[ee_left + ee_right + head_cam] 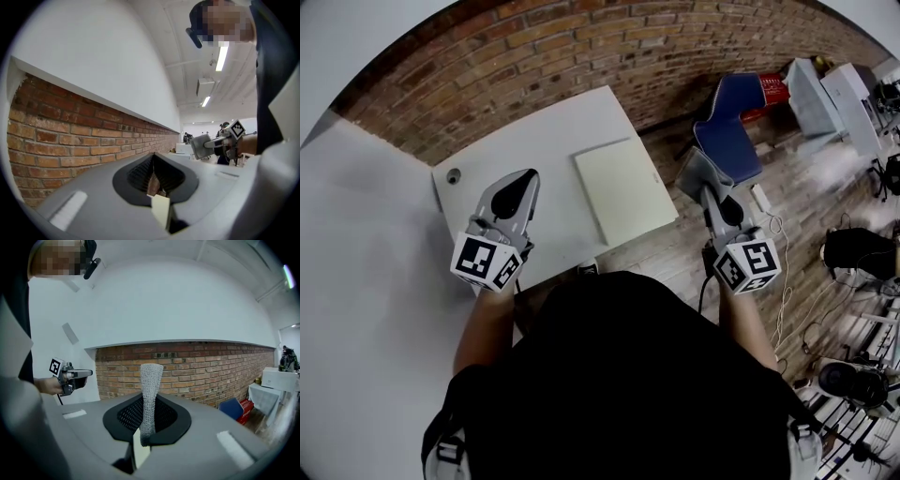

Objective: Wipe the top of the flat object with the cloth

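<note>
One white table (516, 159) by brick wall (581, 47) bears a pale board (623, 187); right fingers (129, 416) pinch cloth (151, 390), left fingers (140, 173) pressed together.

no legible text, labels, brands, numbers or signs, in any view

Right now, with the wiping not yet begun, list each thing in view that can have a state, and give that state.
left gripper: shut, empty, held over the table.
right gripper: shut on the cloth, beyond the table's right edge.
cloth: pinched between the jaws, sticking out past them.
flat object: lying flat on the table, untouched.
</note>
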`<state>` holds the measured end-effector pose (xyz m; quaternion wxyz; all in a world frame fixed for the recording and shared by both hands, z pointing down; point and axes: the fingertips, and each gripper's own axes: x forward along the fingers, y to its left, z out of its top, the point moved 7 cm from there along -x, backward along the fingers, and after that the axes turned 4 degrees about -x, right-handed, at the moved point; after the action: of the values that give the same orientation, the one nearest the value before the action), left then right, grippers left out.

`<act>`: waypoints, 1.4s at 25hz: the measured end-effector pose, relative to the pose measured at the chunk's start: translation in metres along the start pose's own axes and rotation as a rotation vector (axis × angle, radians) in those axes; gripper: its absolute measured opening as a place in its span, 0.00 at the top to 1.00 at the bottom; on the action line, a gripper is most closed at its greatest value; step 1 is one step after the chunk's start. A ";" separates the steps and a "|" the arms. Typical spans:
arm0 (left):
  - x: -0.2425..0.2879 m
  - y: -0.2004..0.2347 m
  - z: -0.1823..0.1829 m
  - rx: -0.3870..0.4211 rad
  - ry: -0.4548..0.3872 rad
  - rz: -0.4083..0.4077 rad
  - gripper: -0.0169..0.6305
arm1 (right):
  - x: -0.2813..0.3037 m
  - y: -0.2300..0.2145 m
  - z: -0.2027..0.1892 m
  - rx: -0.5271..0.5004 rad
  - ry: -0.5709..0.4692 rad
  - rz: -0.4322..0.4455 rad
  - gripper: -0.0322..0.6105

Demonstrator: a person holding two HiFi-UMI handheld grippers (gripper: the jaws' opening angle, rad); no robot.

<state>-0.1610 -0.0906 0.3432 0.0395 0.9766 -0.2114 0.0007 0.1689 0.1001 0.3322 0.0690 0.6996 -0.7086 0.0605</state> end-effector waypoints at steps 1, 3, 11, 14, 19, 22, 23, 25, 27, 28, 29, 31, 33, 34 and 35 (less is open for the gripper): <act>-0.001 0.005 -0.001 -0.004 -0.003 -0.002 0.97 | 0.005 0.004 0.001 -0.005 0.001 0.003 0.93; -0.002 0.012 -0.003 -0.020 -0.007 -0.008 0.97 | 0.013 0.010 0.006 -0.013 0.004 0.007 0.93; -0.001 0.030 0.004 -0.013 -0.021 -0.022 0.97 | 0.027 0.023 0.014 -0.024 0.015 0.002 0.93; -0.001 0.032 0.000 -0.018 -0.004 -0.023 0.97 | 0.031 0.022 0.014 -0.008 0.004 -0.005 0.93; 0.005 0.040 0.004 0.004 0.016 -0.012 0.97 | 0.040 0.017 0.005 0.023 0.009 0.004 0.93; 0.007 0.041 0.009 0.015 0.011 0.003 0.97 | 0.046 0.012 0.000 0.033 0.017 0.015 0.93; 0.008 0.041 0.008 0.014 0.014 0.006 0.97 | 0.050 0.009 0.001 0.034 0.016 0.019 0.93; 0.009 0.042 0.005 0.013 0.024 0.015 0.97 | 0.058 0.003 0.004 0.033 0.010 0.029 0.93; 0.011 0.044 0.005 0.016 0.031 0.034 0.97 | 0.067 0.000 0.006 0.023 0.004 0.045 0.93; 0.011 0.045 0.005 0.014 0.030 0.045 0.97 | 0.071 -0.001 0.007 0.016 0.003 0.055 0.93; 0.012 0.046 0.005 0.009 0.029 0.057 0.97 | 0.076 -0.002 0.006 0.011 0.003 0.066 0.93; 0.014 0.047 0.002 0.004 0.031 0.073 0.97 | 0.087 -0.005 0.005 0.009 0.003 0.089 0.93; 0.017 0.048 0.000 0.002 0.039 0.085 0.97 | 0.097 -0.008 0.002 0.015 0.005 0.109 0.93; 0.018 0.048 -0.001 0.001 0.043 0.090 0.97 | 0.102 -0.010 0.000 0.019 0.009 0.118 0.93; 0.020 0.049 -0.001 0.000 0.044 0.096 0.97 | 0.106 -0.012 -0.003 0.023 0.015 0.128 0.93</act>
<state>-0.1630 -0.1430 0.3486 0.0440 0.9651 -0.2571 0.0242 0.1797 -0.0037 0.3539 0.0625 0.6532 -0.7506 0.0780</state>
